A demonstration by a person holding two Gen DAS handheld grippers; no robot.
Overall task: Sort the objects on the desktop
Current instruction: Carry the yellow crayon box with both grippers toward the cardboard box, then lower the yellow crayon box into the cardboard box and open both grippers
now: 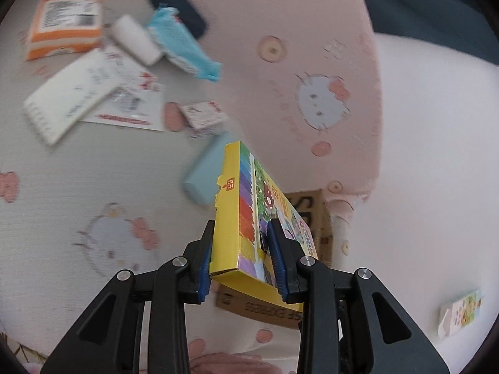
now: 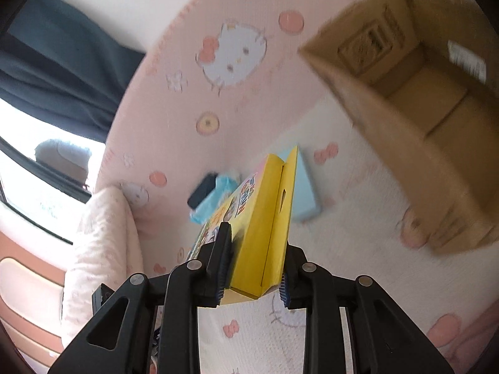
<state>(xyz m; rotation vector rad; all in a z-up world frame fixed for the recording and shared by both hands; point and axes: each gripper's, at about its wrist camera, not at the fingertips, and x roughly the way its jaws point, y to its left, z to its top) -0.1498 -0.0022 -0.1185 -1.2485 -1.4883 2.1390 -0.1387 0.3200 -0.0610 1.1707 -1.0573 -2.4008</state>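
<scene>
Between both claws, clear of the desk, hangs one yellow crayon box (image 1: pixel 246 218): the left claw (image 1: pixel 241 261) and the right claw (image 2: pixel 254 268) each pinch it across its thin sides at opposite ends, apparently to keep it steady for carrying to the open cardboard carton (image 2: pixel 414 115) at far right. Unsorted items lie far left on the cat-print desk cover (image 1: pixel 78 187): an orange box (image 1: pixel 62 31), a notepad (image 1: pixel 75 99), a pale blue case (image 1: pixel 205 174). Behind are a dark curtain (image 2: pixel 62 71) and a window.
</scene>
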